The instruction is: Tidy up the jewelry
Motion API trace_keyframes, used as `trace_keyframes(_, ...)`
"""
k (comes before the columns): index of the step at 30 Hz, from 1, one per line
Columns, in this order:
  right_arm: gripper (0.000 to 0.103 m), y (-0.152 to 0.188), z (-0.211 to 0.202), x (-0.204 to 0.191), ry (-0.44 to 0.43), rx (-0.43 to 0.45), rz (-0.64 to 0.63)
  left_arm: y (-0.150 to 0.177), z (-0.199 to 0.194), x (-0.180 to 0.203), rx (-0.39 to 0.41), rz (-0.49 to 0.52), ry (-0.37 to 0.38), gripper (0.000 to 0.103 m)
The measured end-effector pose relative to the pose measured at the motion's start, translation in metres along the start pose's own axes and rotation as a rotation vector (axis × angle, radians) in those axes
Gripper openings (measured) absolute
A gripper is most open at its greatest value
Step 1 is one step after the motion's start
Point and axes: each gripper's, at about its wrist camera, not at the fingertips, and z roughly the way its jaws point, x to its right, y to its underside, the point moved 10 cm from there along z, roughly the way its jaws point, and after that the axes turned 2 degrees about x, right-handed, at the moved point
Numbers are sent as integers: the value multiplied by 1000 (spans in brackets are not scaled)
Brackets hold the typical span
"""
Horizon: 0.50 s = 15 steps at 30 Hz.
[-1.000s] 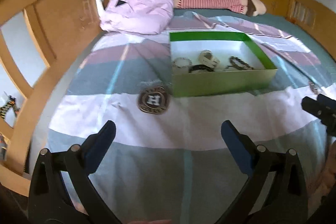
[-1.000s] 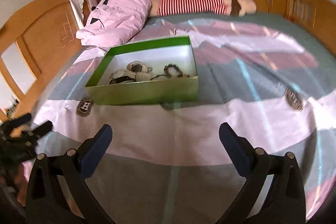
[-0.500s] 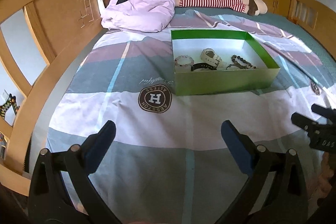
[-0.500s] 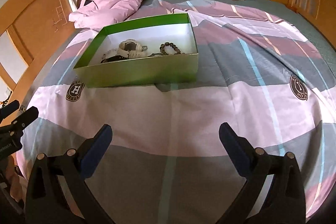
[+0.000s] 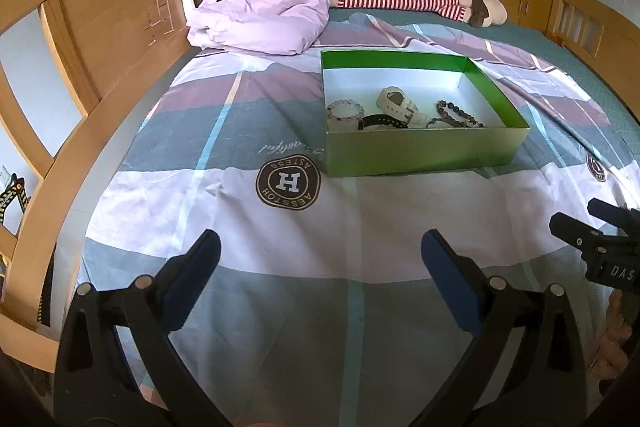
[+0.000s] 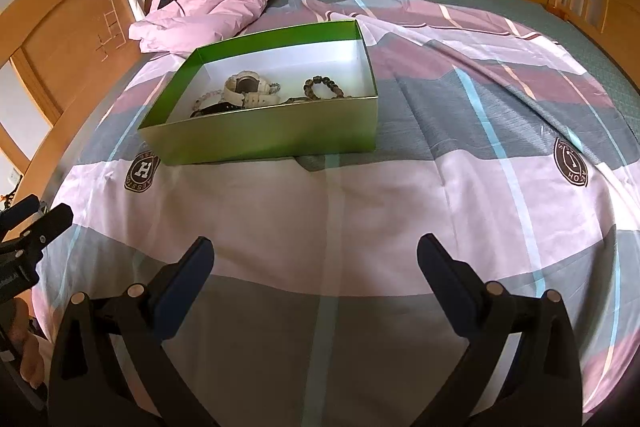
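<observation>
Both claws hang wide open and empty over the foot edge of the bed: left claw (image 5: 320,255), right claw (image 6: 314,253). Ahead, mid-bed, sits the green box (image 6: 264,137), long axis crosswise, holding a white watch (image 5: 396,105) and bead bracelets (image 5: 456,113). Neither claw looks clearly nearer.
</observation>
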Motion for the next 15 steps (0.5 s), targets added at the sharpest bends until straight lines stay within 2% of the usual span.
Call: trace_keyframes(15,102,-2,-3,-5,-13,-3,-14,2,4,1,-14,-3,6,101)
